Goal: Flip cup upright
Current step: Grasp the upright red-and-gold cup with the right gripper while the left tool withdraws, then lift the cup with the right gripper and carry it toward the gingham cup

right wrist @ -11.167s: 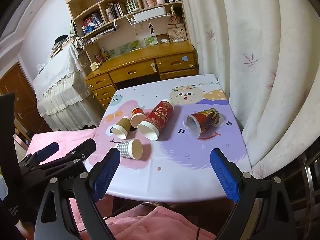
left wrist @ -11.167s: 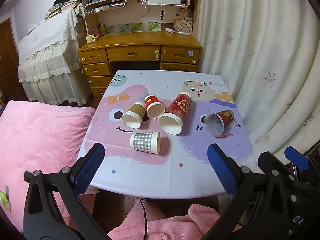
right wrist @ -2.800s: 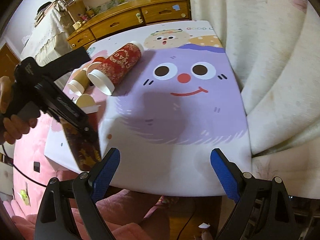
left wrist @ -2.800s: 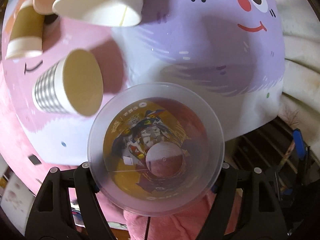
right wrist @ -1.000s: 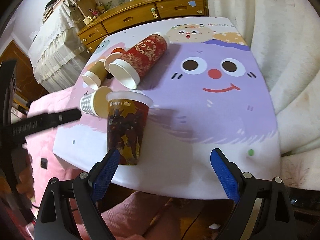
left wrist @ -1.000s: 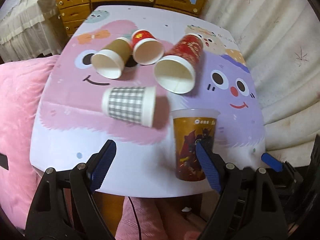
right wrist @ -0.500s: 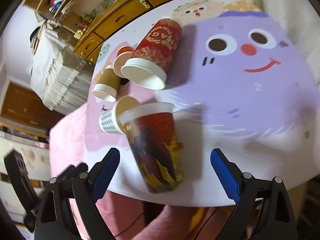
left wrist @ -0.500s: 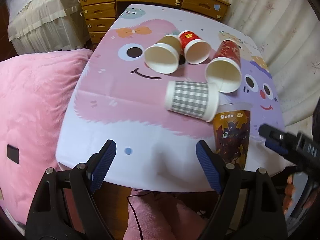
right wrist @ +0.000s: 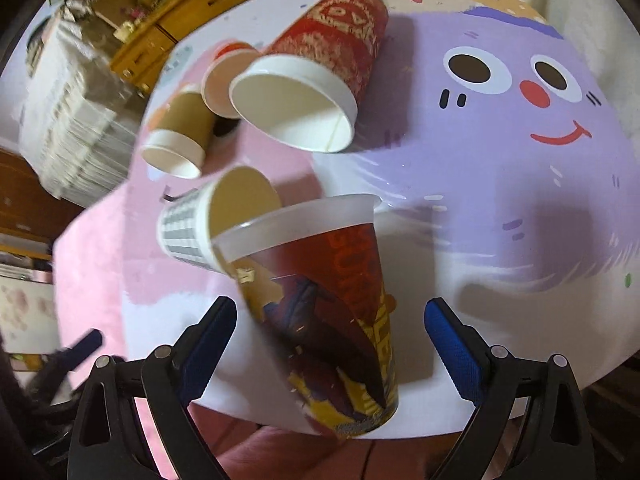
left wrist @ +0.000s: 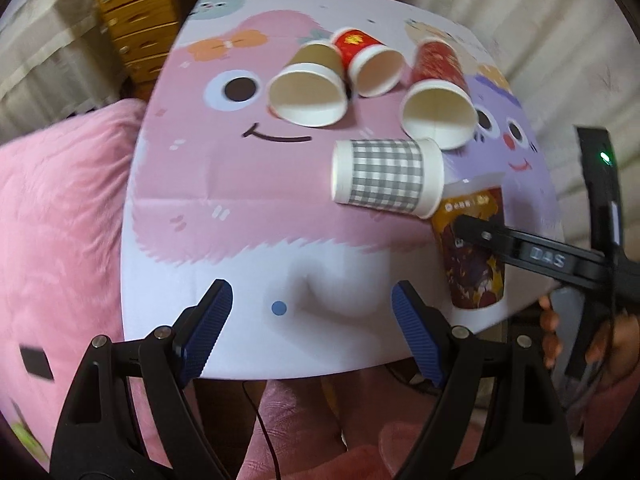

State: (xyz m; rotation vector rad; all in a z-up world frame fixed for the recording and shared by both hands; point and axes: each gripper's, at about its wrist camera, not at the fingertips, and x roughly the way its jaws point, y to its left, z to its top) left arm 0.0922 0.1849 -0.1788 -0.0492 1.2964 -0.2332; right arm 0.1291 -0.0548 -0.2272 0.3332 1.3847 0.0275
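— Right gripper: what do we log?

— Blue pads spread wide, flanking the printed plastic cup without touching it; nothing grasped. In the left wrist view one of its black fingers crosses in front of that cup.

— Cup position?

— Upright, mouth up, at the near edge of the table, about 4 o'clock from centre in the left wrist view. The checked cup lies on its side just at its 10 o'clock, rim close to the plastic lip; we cannot tell if they touch.

— Left gripper?

— Released as well, pads apart over bare cloth at 6 o'clock.

— Surface and room?

— Cartoon tablecloth, pink face on one half, purple face on the other. Three more cups on their sides toward 12 o'clock: brown cup, small red cup, tall red cup. Wooden drawers beyond at 11, pale curtain at 2, pink blanket at 9.
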